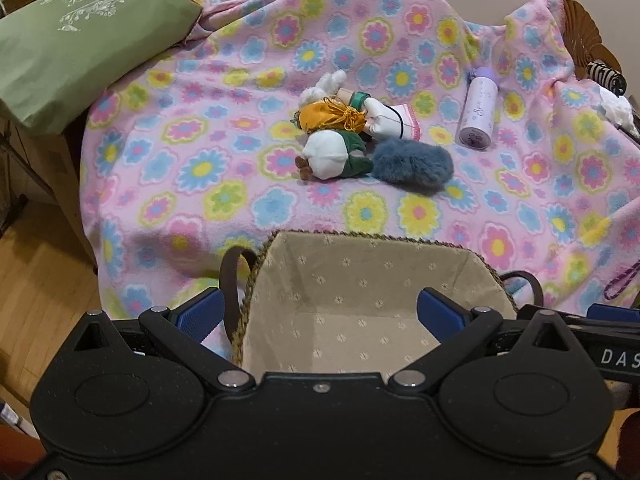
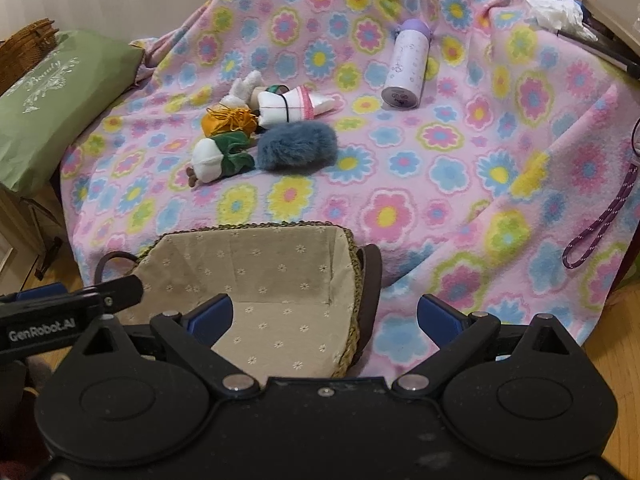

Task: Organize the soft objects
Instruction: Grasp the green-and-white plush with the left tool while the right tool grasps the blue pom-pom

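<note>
Basket (image 2: 256, 280) near — toys (image 2: 260, 132) heaped crosswise.

Soft, even indoor light fills both my views, with no glare. The flowered blanket (image 1: 240, 184) carries only faint shadows beneath the toys. Fisheye bending curves the edges strongly, the corners go dark, and detail softens towards the rim.

We see a pink blanket (image 1: 248, 80) with multicolour flowers, a beige daisy-print basket (image 1: 360, 276) lining, a green pillow (image 1: 72, 40) — white lettering — a blue-grey furry pouch (image 1: 414, 166), a lilac bottle (image 1: 478, 114).
</note>
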The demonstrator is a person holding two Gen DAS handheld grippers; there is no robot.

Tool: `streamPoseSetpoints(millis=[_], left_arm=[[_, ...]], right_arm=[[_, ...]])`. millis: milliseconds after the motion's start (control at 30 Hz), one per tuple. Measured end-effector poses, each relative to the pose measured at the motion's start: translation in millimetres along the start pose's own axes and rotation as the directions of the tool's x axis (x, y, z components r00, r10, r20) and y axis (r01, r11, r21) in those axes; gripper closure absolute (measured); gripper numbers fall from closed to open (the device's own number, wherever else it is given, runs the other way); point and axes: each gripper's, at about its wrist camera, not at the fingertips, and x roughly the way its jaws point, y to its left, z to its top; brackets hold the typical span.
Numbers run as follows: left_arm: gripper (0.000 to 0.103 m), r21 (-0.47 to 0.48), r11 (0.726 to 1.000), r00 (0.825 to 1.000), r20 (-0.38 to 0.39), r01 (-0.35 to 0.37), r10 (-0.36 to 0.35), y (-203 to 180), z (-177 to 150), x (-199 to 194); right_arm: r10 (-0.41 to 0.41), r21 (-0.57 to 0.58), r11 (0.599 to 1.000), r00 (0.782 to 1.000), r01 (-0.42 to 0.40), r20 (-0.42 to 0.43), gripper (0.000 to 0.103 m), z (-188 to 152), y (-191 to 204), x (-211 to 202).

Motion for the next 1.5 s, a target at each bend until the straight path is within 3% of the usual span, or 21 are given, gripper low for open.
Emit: streamPoseSetpoints(millis=[200, 467, 1000, 1500], left_arm=[[0.004, 0.034, 0.999, 1.0, -0.018, 0.003, -0.003, 1.2, 22.7, 16.0], [0.004, 0.038, 0.999, 0.995, -0.096, 0.029, -0.025, 8.8, 60.2, 58.3], [0.004, 0.129, 0.991, 0.993, -0.117, 0.042, -0.027, -4.4, 126.2, 154.7], [0.003, 0.145, 0.989, 0.986, -0.166, 0.02, 0.004, 2.4, 136.1, 212.5]], right_arm=[[0.039, 0.04, 0.998, 0.999, -0.038, -0.03, 0.01, 25.7, -11.1, 20.2], [0.015, 0.025, 1.0, 0.999, -0.014, -0.034, 0.009, 69.7, -11.4, 51.3], [-0.009, 0.001, 1.0, 0.995, 0.009, -0.097, 0.008, 128.8, -1.5, 130.3], [0.002, -0.035, 0.999, 0.99, -0.007, -0.141, 0.004, 147.8, 13.7, 176.0]])
